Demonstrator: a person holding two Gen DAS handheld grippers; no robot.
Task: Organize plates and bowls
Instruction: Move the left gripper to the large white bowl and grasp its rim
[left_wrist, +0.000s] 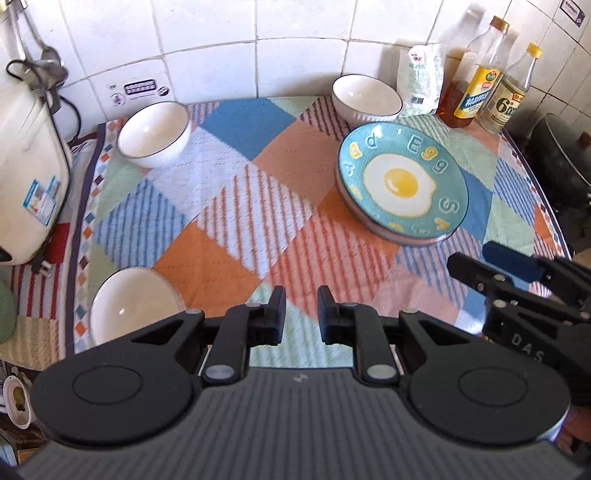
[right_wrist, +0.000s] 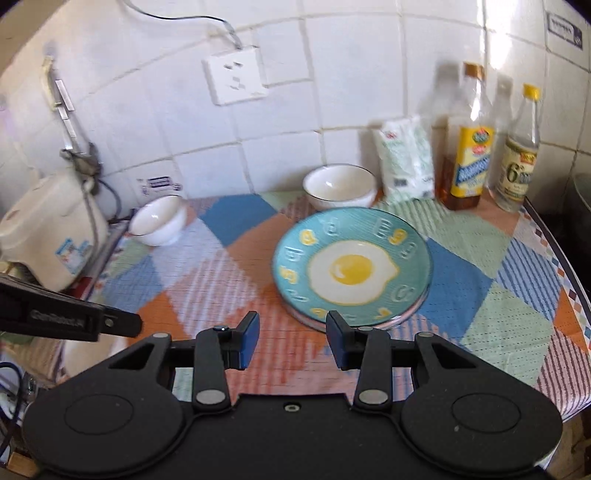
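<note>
egg plate (left_wrist: 402, 181) sits on top of a stack of plates at the right side of the counter (left_wrist: 236, 192), at least one pinkish plate under it. three white bowls are scattered: one just behind the stack near the wall (left_wrist: 365, 96), one far left at the back (left_wrist: 154, 133), one near left by my left gripper (left_wrist: 133, 306). plates look done, bowls not yet gathered, i'd judge.

my left gripper (left_wrist: 301, 314) hovers over bare cloth, jaws apart, nothing in them. my right gripper (right_wrist: 291, 339) is just short of the plate stack's near rim, jaws apart, empty too.

risks:
- right jaws are close to the stack edge; a nudge could slide the top plate off the one below.
- bowls have thin glazed rims, so a shallow pinch may slip or tip them.
- back bowl is crowded by the white bag (left_wrist: 421, 79) and the bottles (left_wrist: 480, 77); a wide reach could knock them.
- cloth may drag or bunch if a bowl gets pushed instead of lifted.
- right wrist view is motion-blurred, so rim alignment is uncertain.
</note>
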